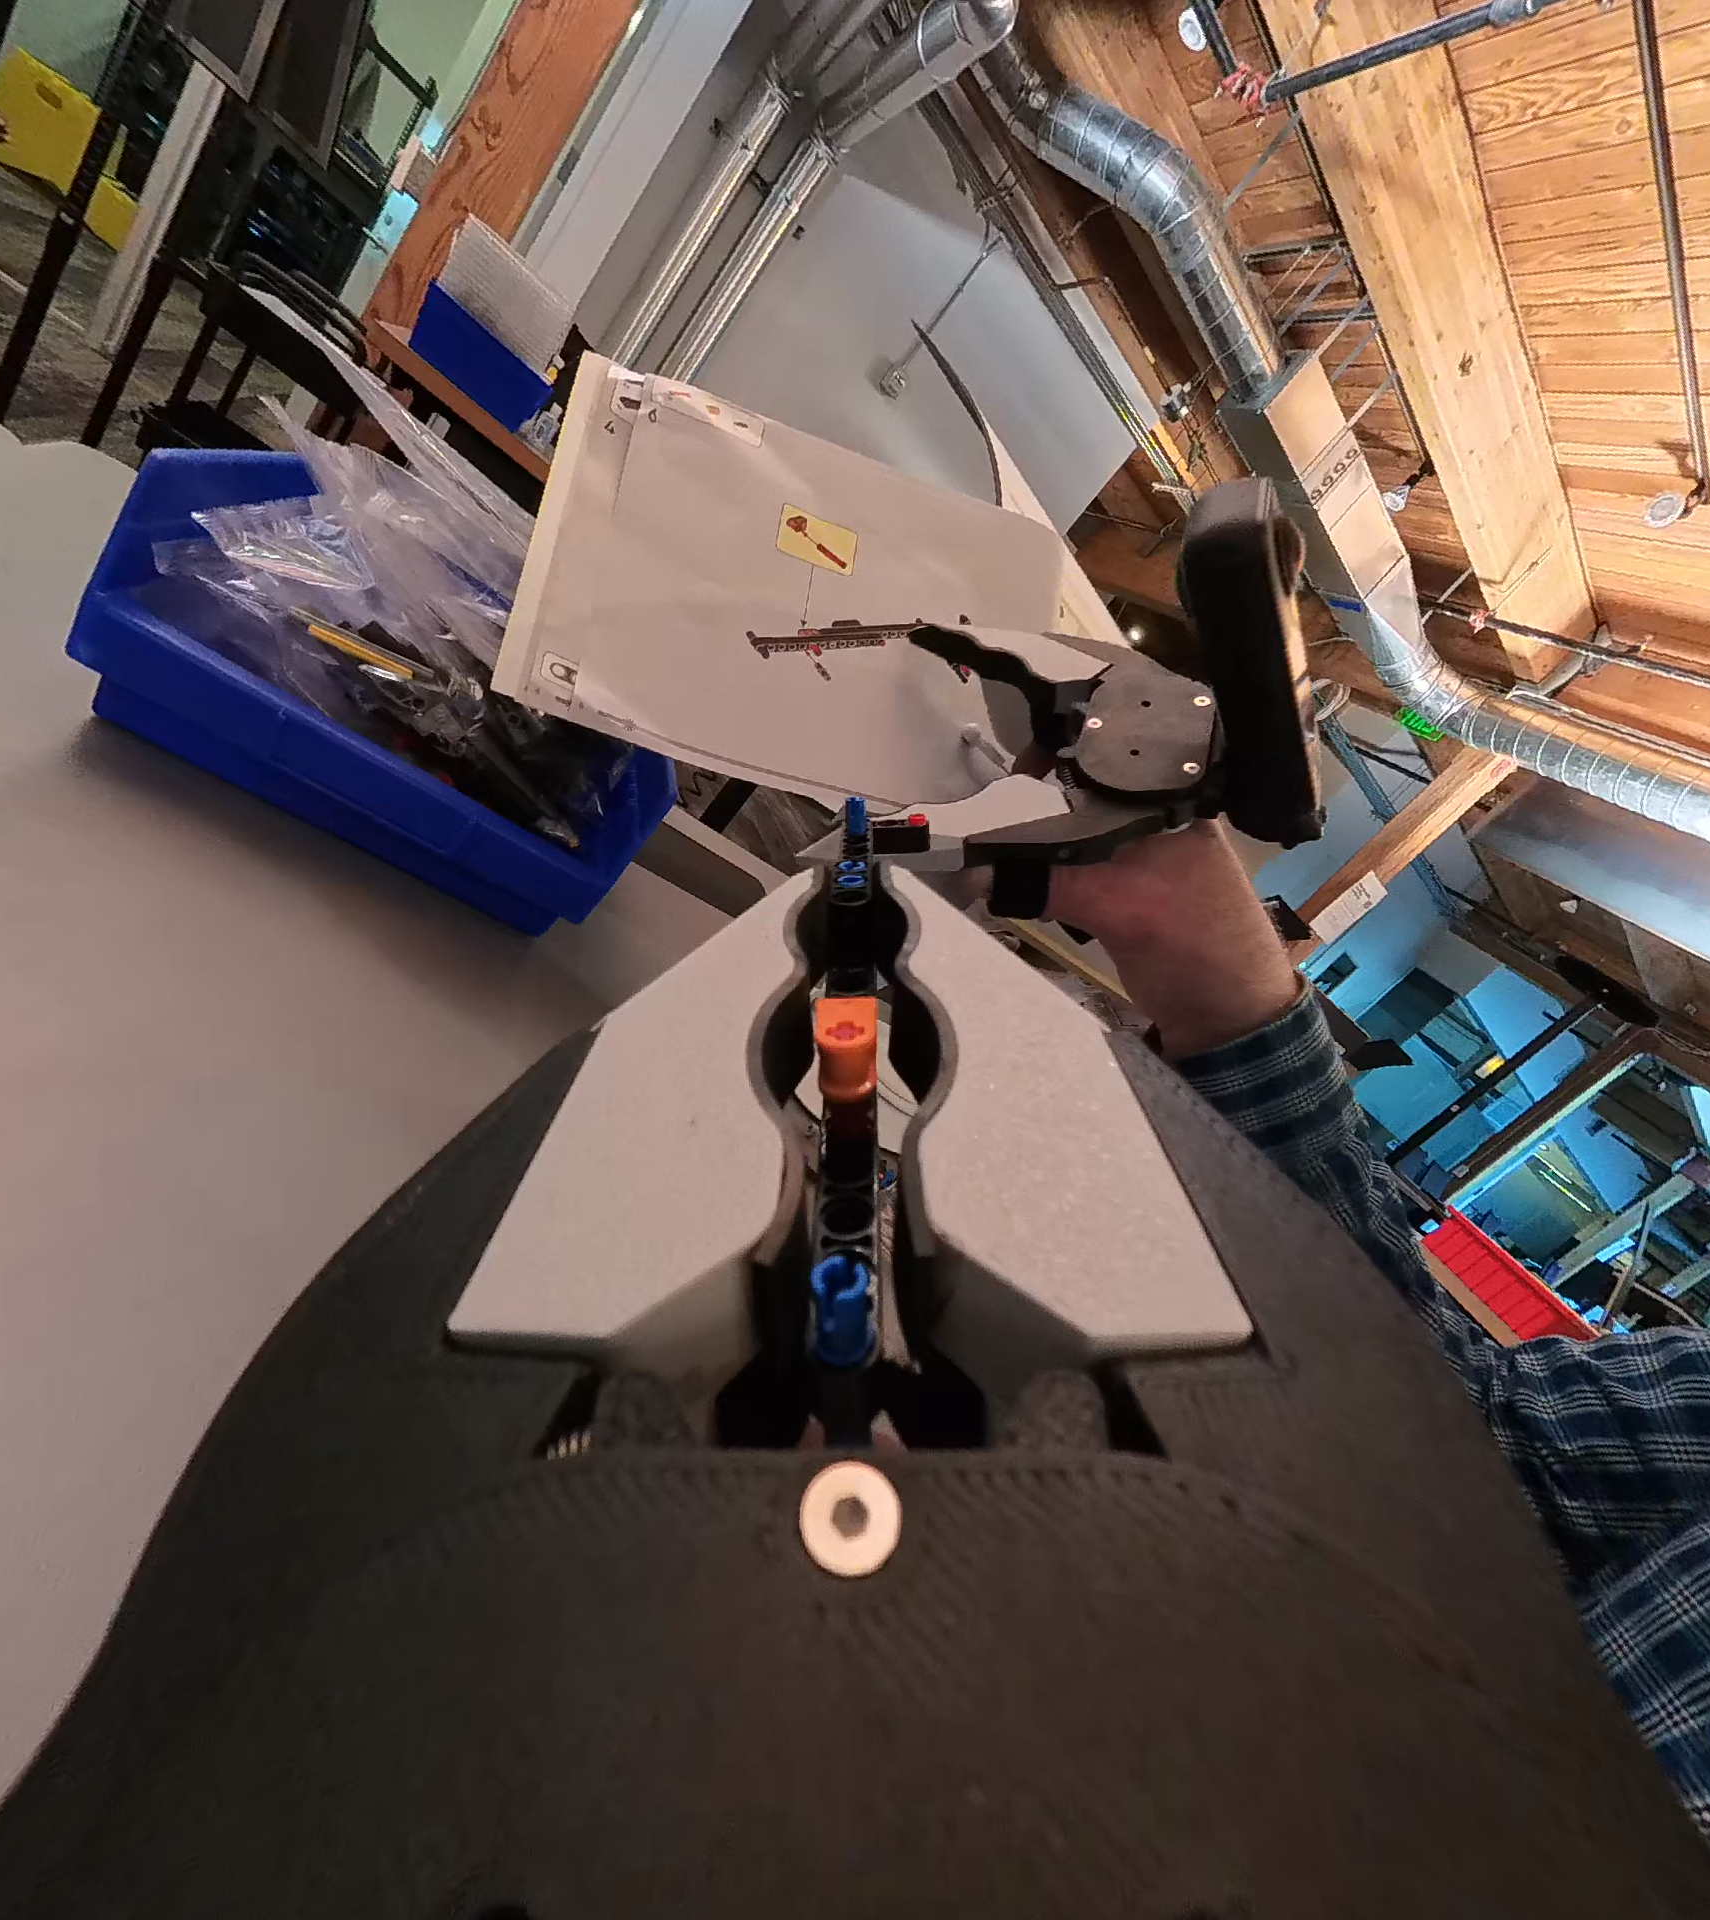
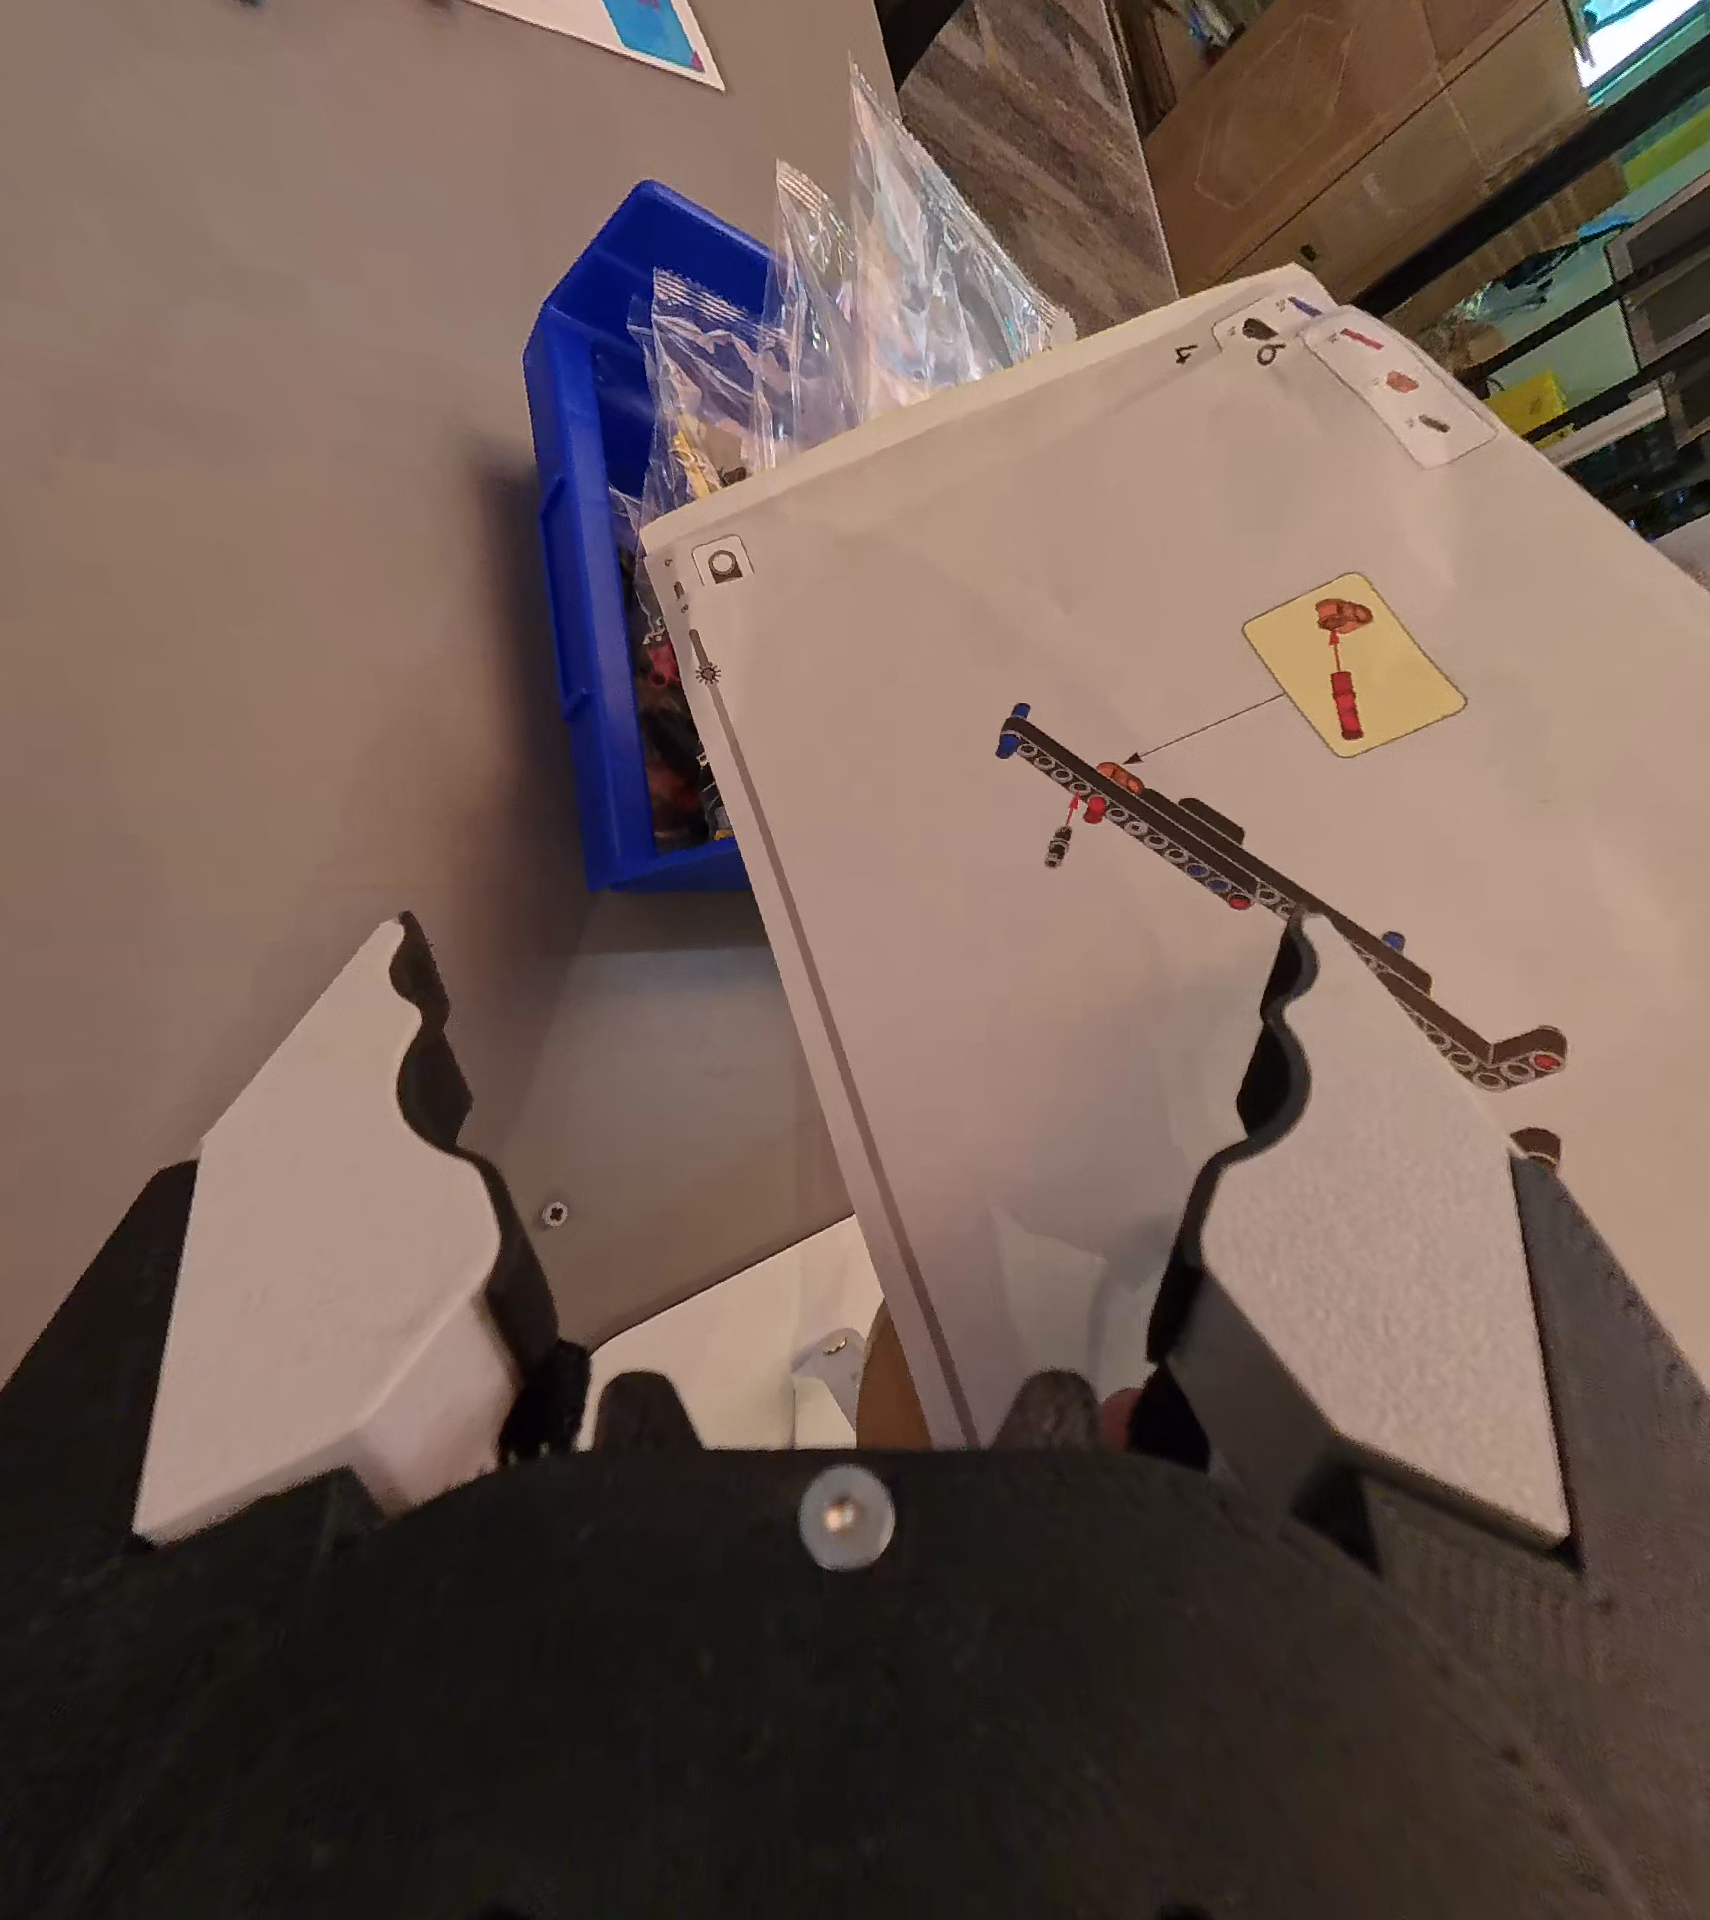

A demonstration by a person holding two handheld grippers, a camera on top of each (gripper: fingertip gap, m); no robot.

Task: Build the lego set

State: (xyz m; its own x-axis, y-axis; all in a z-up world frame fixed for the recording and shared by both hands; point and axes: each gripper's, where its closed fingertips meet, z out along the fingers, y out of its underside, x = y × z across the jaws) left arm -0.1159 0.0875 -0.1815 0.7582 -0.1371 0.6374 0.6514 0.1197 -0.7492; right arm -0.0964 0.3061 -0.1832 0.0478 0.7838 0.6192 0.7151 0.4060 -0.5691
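Note:
My left gripper (image 1: 853,883) is shut on a long black Lego beam (image 1: 846,1195) that runs along the fingers and sticks out past their tips. An orange piece (image 1: 845,1049) and a blue pin (image 1: 838,1309) sit on the beam. Another blue pin (image 1: 856,816) and a short black part with a red end (image 1: 901,826) sit at its far tip. My right gripper (image 1: 861,744) is open, and its lower finger lies just beside the beam's tip. In the right wrist view it (image 2: 849,930) is open and empty, pointing at the open instruction booklet (image 2: 1194,623).
The booklet (image 1: 726,582) stands tilted behind a blue bin (image 1: 311,748) of plastic bags and loose parts on the grey table (image 1: 103,1039). The bin (image 2: 581,582) also shows in the right wrist view. A hand and plaid sleeve (image 1: 1609,1455) hold the right gripper.

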